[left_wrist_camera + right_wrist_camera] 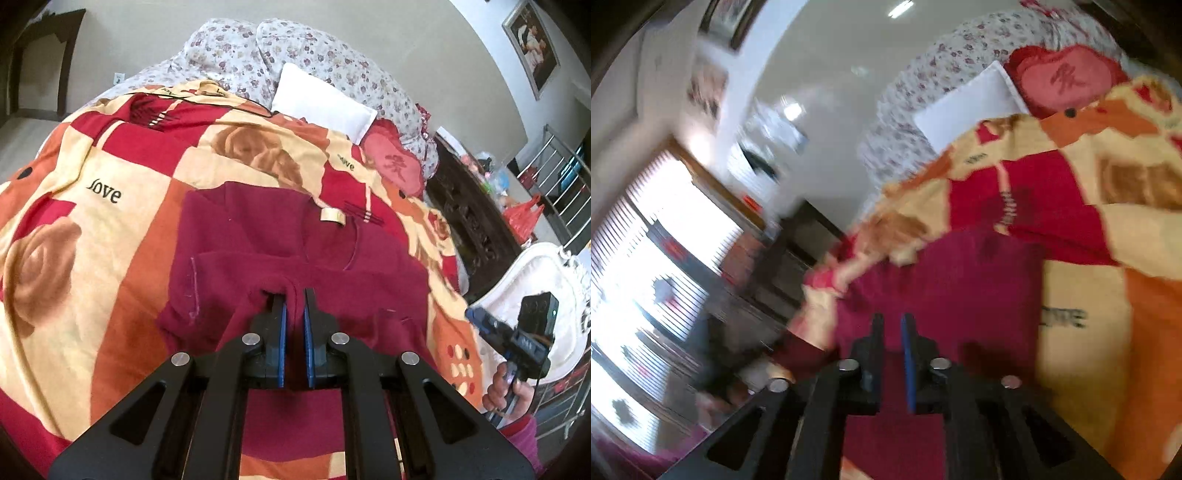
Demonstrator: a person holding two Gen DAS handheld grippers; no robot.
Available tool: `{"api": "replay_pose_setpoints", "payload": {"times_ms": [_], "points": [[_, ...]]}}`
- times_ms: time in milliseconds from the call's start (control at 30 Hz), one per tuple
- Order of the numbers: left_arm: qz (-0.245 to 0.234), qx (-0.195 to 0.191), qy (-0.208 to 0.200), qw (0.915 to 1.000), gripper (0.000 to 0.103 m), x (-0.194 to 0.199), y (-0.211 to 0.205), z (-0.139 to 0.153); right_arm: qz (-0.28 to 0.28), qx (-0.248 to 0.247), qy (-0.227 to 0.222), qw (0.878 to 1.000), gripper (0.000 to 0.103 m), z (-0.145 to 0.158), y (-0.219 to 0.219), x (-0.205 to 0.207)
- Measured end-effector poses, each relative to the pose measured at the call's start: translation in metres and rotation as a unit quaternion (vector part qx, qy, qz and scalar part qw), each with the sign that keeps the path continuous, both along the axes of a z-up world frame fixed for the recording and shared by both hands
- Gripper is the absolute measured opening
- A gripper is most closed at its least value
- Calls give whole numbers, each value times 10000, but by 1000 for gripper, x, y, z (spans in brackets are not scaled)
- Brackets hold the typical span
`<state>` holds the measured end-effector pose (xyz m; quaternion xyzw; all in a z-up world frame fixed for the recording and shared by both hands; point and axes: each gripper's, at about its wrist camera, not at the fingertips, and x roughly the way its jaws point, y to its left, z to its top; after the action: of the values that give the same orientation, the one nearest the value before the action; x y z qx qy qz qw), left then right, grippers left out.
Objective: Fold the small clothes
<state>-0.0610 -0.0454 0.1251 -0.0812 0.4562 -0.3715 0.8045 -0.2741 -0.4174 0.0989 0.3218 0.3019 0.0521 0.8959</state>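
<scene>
A dark red small garment (258, 236) lies spread on a patterned blanket (110, 177) on a bed, a beige label near its collar. My left gripper (294, 295) is shut on a pinched fold of the garment near its lower middle. My right gripper shows at the right of the left wrist view (476, 317), held in a hand off the bed's edge. In the blurred right wrist view the right gripper (892, 319) has its jaws close together over the garment (942, 280); whether cloth is between them I cannot tell.
A white pillow (325, 99), a red cushion (391, 162) and a floral quilt (258, 51) lie at the head of the bed. A dark carved cabinet (469, 214) and a white chair (535, 295) stand to the right. A window (646, 277) is at the left in the right wrist view.
</scene>
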Motion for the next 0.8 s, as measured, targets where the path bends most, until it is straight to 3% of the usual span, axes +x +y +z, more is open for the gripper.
{"api": "replay_pose_setpoints", "payload": {"times_ms": [67,167,333,400,433,500,633,800], "points": [[-13,52,65,10000,7,0,1,-5,139,-25,208,9997,69,-18,4,-3],[-2,152,69,9999,7,-1,3,-6,303,-58,734,9968,68,-48,10,8],[66,167,137,9997,7,-2,4,-7,342,-866,970,9909,52,-65,30,33],[68,194,106,9997,7,-3,3,-7,262,-969,1299,9864,14,-77,29,45],[74,197,110,9997,7,-2,3,-7,286,-960,1281,9867,8,-78,29,44],[91,166,144,9997,7,0,4,-4,331,-1054,1104,9877,6,-66,30,38],[189,17,-2,9998,7,18,-3,14,7,-1266,388,9912,6,-16,14,29],[449,66,-255,9986,7,63,-39,24,-642,-1641,189,9842,6,6,-14,56]]}}
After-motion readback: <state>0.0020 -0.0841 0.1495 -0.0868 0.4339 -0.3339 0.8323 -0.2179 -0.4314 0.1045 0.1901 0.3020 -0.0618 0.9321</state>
